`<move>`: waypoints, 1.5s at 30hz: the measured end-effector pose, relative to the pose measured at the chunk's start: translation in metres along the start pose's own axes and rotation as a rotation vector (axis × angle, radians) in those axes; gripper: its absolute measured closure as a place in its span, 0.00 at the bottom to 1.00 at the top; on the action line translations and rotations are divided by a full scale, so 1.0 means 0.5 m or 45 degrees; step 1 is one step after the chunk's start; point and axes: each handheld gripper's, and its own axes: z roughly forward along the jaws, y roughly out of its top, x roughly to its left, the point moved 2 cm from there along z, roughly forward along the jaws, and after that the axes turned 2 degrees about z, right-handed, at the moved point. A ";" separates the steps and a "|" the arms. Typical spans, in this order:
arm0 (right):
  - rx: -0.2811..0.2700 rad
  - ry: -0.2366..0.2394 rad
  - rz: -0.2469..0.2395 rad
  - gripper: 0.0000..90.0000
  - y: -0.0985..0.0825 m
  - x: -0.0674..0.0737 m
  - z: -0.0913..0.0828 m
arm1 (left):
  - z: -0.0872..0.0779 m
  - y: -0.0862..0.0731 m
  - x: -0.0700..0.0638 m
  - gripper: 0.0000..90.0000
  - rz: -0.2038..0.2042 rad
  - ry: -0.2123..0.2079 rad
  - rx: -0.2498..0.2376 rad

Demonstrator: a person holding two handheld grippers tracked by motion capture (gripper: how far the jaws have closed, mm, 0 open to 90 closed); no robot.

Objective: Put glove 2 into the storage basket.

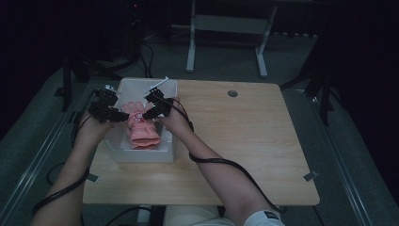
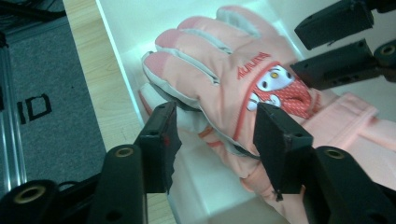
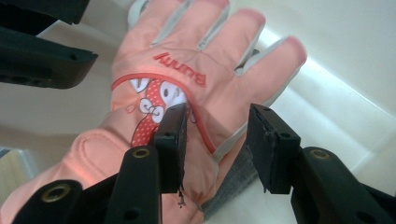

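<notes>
A pink glove [image 1: 140, 126] with a red cartoon-rabbit patch lies back up in a white box [image 1: 141, 155] at the table's left. More pink fabric [image 2: 359, 126] lies under it. My left gripper [image 1: 121, 116] reaches in from the box's left side. Its jaws [image 2: 217, 122] stand open astride the glove's finger-side edge [image 2: 205, 88], with a gap at the left pad [image 2: 161, 135]. My right gripper [image 1: 149, 107] comes in from the right. It is open too [image 3: 217, 128], astride the glove's side edge [image 3: 205, 121], and its right pad [image 3: 271, 144] is off the cloth.
The box sits on a light wooden table [image 1: 244, 141] near its left edge, with a dark round hole [image 1: 232, 93] at the back. Both gripper cables trail toward the front. The box walls [image 3: 336, 56] stand close around both grippers. Grey floor [image 2: 51, 107] lies beyond the table.
</notes>
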 end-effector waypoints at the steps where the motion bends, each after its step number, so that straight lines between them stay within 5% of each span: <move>1: 0.000 0.000 0.000 0.64 0.000 0.000 0.000 | 0.000 0.000 0.000 0.55 0.000 0.000 0.000; 6: -0.027 0.063 -0.047 0.64 -0.002 0.008 -0.011 | -0.001 -0.006 -0.009 0.55 -0.003 -0.004 -0.009; 18: -0.065 0.071 -0.079 0.65 -0.010 0.010 -0.038 | 0.001 -0.021 -0.020 0.55 -0.021 -0.037 -0.025; 25: -0.163 0.091 -0.085 0.59 -0.018 -0.014 -0.115 | -0.027 -0.006 -0.048 0.54 -0.022 -0.078 -0.124; 30: -0.239 0.104 -0.110 0.46 -0.032 -0.029 -0.181 | -0.041 0.011 -0.090 0.42 0.006 -0.160 -0.193; 34: -0.290 0.125 -0.142 0.31 -0.051 -0.044 -0.230 | -0.040 0.025 -0.127 0.14 0.039 -0.207 -0.199; 40: -0.318 0.131 -0.145 0.21 -0.095 -0.074 -0.261 | -0.039 0.039 -0.194 0.03 0.061 -0.337 -0.322; 45: -0.329 0.096 -0.140 0.21 -0.131 -0.099 -0.278 | -0.030 0.040 -0.243 0.03 0.116 -0.382 -0.336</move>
